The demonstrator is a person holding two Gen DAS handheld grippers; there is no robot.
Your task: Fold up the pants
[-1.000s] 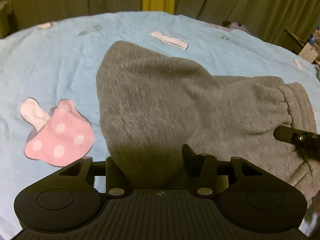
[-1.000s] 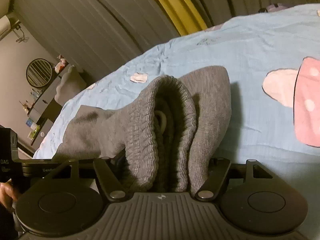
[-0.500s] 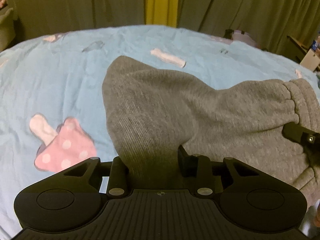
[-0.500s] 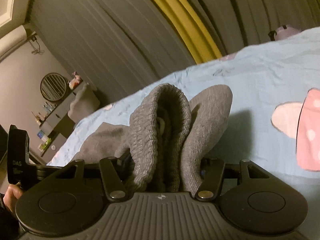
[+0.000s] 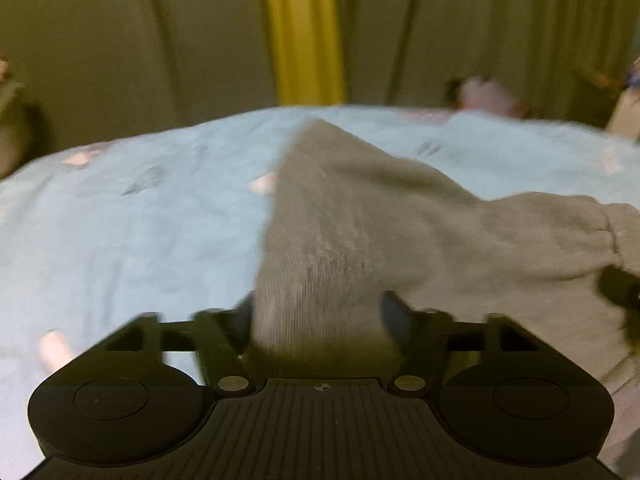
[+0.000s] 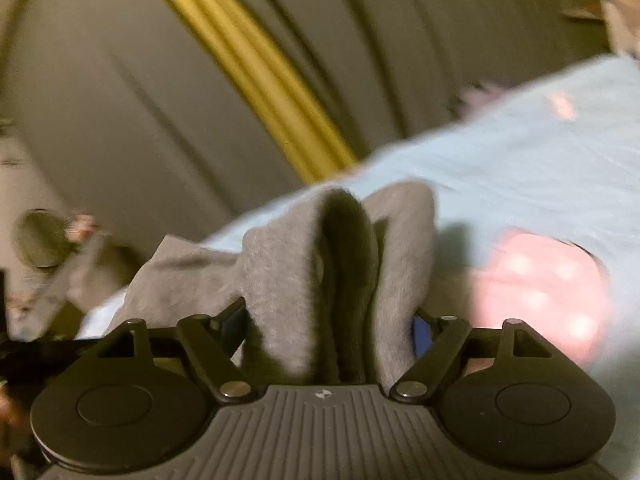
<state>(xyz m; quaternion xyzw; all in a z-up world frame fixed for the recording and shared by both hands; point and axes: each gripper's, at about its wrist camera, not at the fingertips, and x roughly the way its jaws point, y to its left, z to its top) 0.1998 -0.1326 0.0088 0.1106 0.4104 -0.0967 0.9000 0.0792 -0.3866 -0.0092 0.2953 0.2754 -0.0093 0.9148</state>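
Between both opening jaws, our grey knitted pants (image 5: pixel 340 248) sit bunched on the blue bedsheet (image 5: pixel 132 232); folding remains unfinished.

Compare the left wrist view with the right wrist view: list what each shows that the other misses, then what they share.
Only the left wrist view: the left hand-held gripper, its jaws opening around a flat grey fold, and the right one's dark tip at the picture's right edge.

Only the right wrist view: the right hand-held gripper, jaws opening around the bunched waistband, a pink spotted mushroom print, and a round mirror.

Both: the grey pants, the blue bedsheet, curtains with a yellow strip.
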